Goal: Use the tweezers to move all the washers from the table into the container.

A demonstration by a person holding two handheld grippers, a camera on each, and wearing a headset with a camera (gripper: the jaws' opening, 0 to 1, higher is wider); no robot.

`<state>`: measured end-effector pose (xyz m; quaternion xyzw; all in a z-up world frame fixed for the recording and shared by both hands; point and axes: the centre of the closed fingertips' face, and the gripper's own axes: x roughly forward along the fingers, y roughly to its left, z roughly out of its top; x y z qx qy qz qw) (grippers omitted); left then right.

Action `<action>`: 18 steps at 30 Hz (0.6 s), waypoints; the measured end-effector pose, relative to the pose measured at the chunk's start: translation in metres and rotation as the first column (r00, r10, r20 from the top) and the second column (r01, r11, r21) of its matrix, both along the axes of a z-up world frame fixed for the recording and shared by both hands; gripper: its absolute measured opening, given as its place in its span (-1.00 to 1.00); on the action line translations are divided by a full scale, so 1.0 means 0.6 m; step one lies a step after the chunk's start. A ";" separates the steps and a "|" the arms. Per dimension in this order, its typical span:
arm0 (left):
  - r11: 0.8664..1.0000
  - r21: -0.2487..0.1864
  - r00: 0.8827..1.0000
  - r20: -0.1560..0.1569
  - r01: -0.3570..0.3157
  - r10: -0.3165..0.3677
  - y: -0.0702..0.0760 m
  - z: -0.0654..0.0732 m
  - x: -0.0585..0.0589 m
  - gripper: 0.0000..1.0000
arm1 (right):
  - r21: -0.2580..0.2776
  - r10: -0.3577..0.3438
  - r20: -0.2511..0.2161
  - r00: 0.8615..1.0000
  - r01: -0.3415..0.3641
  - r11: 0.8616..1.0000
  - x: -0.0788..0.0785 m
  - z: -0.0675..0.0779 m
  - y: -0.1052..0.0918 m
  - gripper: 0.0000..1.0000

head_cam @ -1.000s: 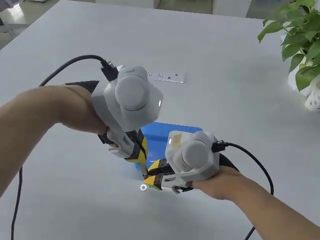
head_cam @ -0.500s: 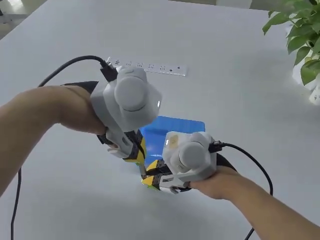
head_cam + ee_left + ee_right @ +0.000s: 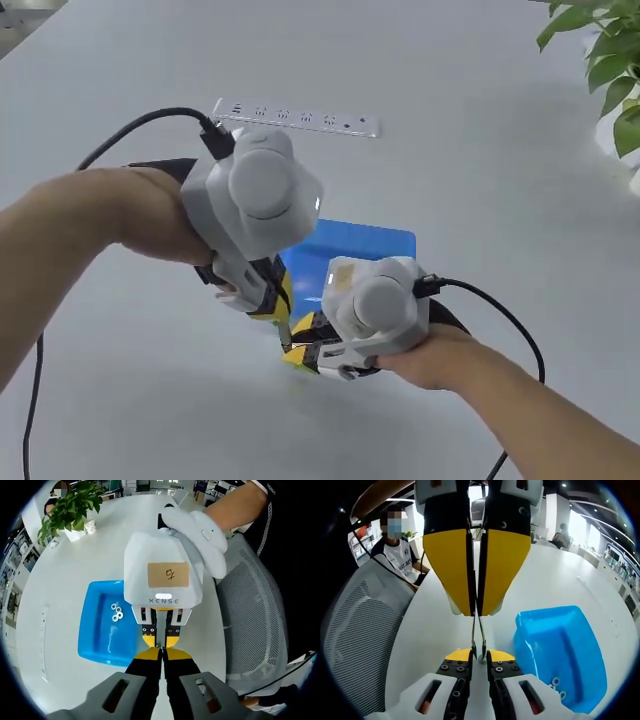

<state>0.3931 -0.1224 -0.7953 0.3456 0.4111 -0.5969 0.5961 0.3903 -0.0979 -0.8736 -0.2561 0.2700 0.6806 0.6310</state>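
My left gripper [image 3: 161,652] is shut on thin metal tweezers [image 3: 476,630], whose prongs reach down to my right gripper [image 3: 480,655]. The right gripper's yellow-tipped jaws sit tight on the prong tips, nose to nose with the left gripper [image 3: 477,612]. In the head view both grippers meet just in front of the blue container [image 3: 370,242]: left gripper [image 3: 285,325], right gripper [image 3: 300,352]. Three washers [image 3: 116,612] lie inside the container [image 3: 95,630]. Whether a washer is held in the tweezer tips is hidden.
A white power strip [image 3: 295,117] lies farther back on the grey table, and a potted plant [image 3: 605,60] stands at the far right. Black cables trail from both grippers. A mesh chair [image 3: 355,640] and a seated person [image 3: 395,545] are beyond the table edge.
A washer lay on the table by the jaws one second ago; it is out of sight now. The grippers have stayed together and the head camera has tipped down.
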 end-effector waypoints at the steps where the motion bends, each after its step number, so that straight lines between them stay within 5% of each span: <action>1: 1.000 0.000 1.000 0.000 0.001 -0.001 0.000 0.000 0.000 -0.90 | -0.001 0.001 0.001 1.000 -0.001 1.000 0.000 -0.001 0.000 -0.74; 18: 1.000 -0.007 1.000 -0.001 -0.003 0.003 -0.002 0.000 0.002 -0.90 | -0.007 -0.015 0.001 1.000 0.015 1.000 0.001 -0.002 0.000 -0.80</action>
